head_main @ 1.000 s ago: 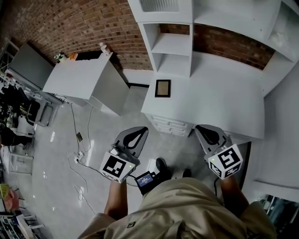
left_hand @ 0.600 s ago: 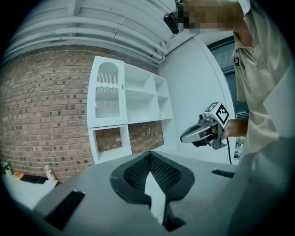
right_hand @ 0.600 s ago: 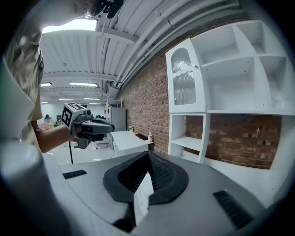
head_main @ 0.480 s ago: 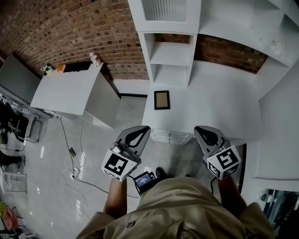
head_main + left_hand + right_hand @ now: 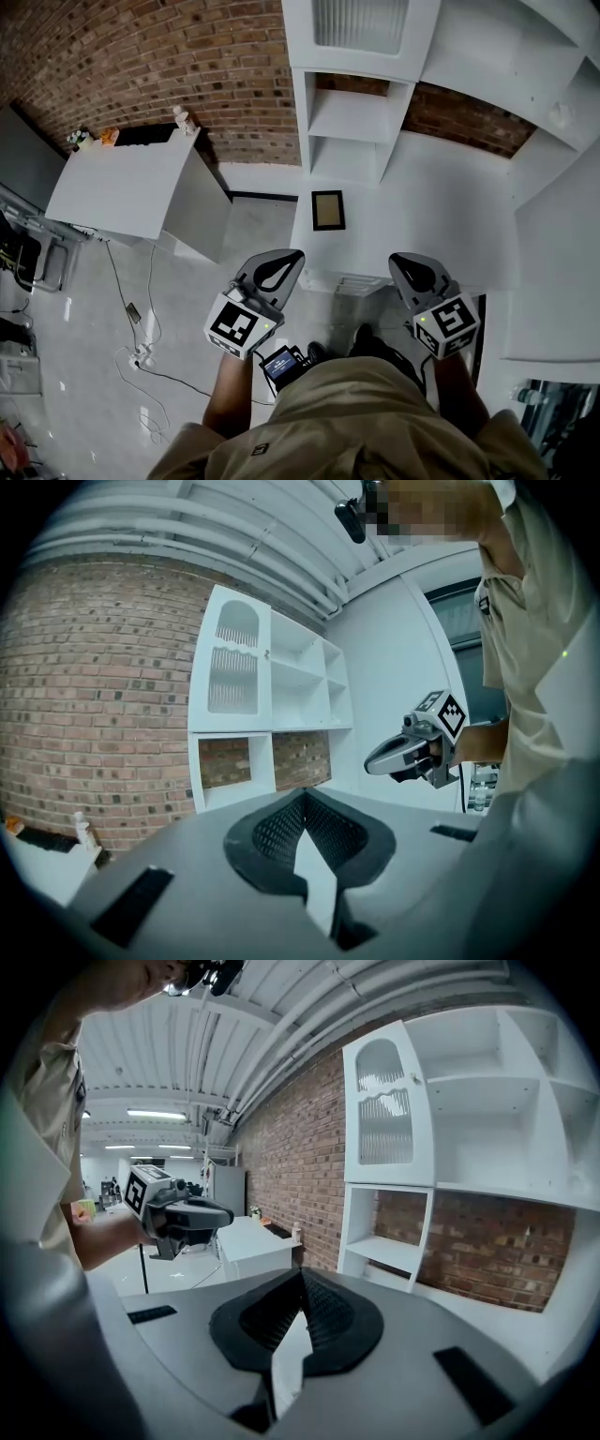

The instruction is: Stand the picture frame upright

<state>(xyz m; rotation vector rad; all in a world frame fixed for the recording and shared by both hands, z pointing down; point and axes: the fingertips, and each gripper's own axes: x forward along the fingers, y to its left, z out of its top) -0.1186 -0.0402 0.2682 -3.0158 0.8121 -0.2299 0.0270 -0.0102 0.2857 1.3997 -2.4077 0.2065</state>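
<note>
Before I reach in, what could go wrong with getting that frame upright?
The frame lies flat near the left edge of the desk; a nudge could slide it off. Both the left tool and right tool are shut, so unless opened first they will only push it.

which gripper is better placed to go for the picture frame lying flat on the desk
Likely the left. The left gripper is nearer the picture frame, lying flat at the left of the desk; the right gripper is farther off. Both are shut, empty.
</note>
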